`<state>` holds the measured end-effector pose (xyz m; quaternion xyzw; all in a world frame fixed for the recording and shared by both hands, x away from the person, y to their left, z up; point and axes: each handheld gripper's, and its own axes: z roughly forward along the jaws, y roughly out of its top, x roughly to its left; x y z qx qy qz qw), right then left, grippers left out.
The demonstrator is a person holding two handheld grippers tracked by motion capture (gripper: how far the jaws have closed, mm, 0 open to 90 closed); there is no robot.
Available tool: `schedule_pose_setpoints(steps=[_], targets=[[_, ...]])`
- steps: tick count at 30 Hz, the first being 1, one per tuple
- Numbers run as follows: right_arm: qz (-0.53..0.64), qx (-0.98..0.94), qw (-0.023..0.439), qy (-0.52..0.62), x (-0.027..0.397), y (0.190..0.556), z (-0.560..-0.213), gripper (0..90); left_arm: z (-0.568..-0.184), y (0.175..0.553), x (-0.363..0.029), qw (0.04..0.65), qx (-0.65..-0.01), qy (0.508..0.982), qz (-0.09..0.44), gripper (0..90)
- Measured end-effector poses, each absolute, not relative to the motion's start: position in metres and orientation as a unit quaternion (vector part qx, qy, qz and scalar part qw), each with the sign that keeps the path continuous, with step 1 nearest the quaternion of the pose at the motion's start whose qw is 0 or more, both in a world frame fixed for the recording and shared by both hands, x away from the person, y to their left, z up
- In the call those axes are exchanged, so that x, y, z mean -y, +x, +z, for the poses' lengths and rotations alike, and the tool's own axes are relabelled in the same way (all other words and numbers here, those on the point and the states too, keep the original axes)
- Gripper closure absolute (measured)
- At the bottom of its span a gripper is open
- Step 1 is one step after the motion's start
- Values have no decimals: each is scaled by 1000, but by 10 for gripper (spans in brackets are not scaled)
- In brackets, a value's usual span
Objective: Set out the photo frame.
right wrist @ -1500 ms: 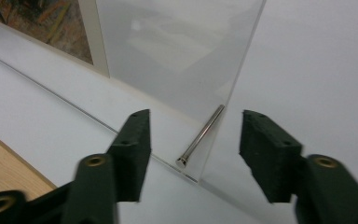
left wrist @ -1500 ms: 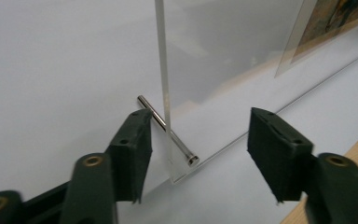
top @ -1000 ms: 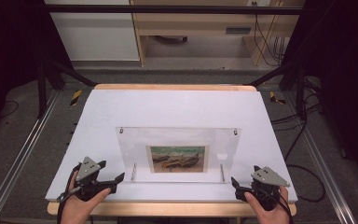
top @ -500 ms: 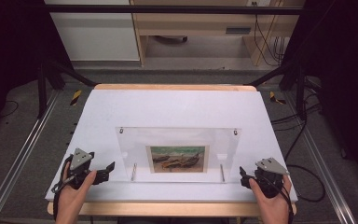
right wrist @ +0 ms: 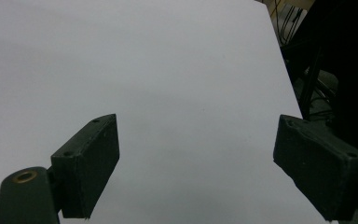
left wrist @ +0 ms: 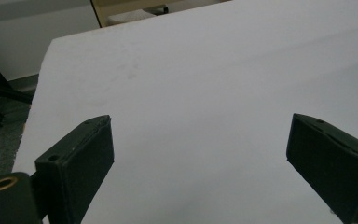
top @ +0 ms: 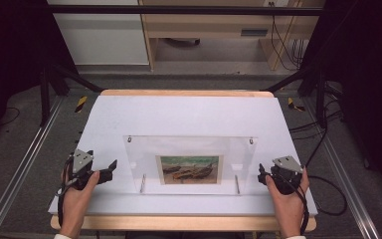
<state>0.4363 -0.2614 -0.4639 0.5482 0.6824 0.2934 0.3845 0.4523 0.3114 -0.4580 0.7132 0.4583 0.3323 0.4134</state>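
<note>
A clear acrylic photo frame [top: 191,149] lies flat in the middle of the white table [top: 189,112]. It holds a small picture of boats [top: 189,169]. My left gripper [top: 111,169] is just left of the frame's left edge and points at it. In the left gripper view that gripper [left wrist: 200,140] is open over bare white tabletop, its jaws have just been opening, and nothing is between them. My right gripper [top: 261,175] sits just right of the frame's right edge. In the right gripper view it [right wrist: 198,135] is open too, with only tabletop between its jaws.
Two metal pins [top: 143,183] stand at the frame's near edge. The table's wooden front rim [top: 189,223] runs below the hands. Metal rails [top: 20,174] flank the table on the floor, and cables [top: 328,194] trail at the right. A cabinet [top: 99,35] stands behind.
Both grippers have moved away from the table's front edge. The left one has also drifted left, off the frame's corner, and its jaws stand a little wider.
</note>
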Motion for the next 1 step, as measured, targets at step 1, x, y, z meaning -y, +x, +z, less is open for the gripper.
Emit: schedule_pose_setpoints(steps=[1], targets=[[298,-680,383,550,262,437,-464,147,-458,452,-312,414,-457,713,335,61]])
